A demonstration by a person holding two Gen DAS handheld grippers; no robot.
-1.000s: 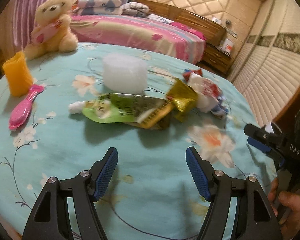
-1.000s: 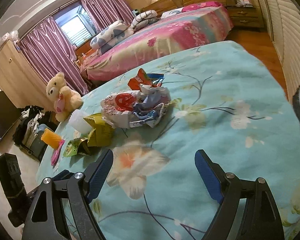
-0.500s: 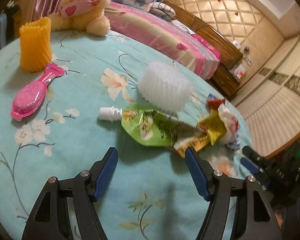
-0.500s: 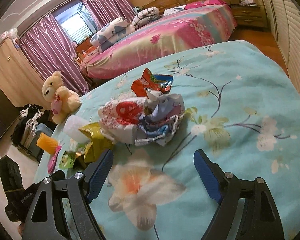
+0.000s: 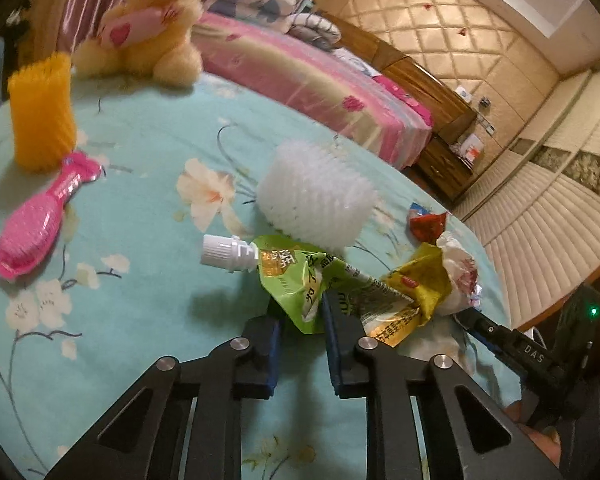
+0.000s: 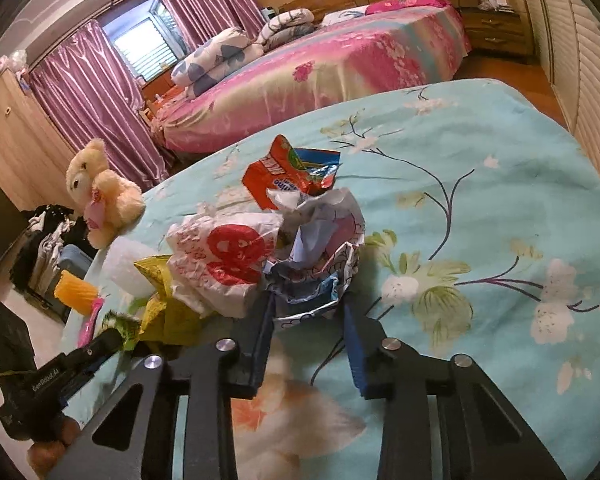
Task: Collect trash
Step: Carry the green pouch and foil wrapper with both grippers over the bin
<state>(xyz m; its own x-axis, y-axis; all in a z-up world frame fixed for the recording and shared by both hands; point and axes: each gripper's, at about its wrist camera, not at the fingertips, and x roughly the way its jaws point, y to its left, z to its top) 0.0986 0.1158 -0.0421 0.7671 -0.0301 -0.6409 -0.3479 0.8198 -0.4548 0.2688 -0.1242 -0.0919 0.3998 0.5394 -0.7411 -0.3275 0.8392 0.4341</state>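
Two grippers have just been closing on litter strewn over the floral bedspread (image 5: 132, 320): the left gripper (image 5: 302, 322) pinches the green spouted pouch (image 5: 296, 280), lifted clear of toys. Right gripper (image 6: 308, 312) clamps the crumpled wrapper (image 6: 320, 264), evidently for collection

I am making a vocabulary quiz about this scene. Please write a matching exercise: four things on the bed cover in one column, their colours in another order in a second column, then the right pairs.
Things:
1. hairbrush
2. spout pouch
3. ribbed cup
4. foam net sleeve

Colours:
A. white
B. orange
C. pink
D. green

Pairs: 1-C, 2-D, 3-B, 4-A
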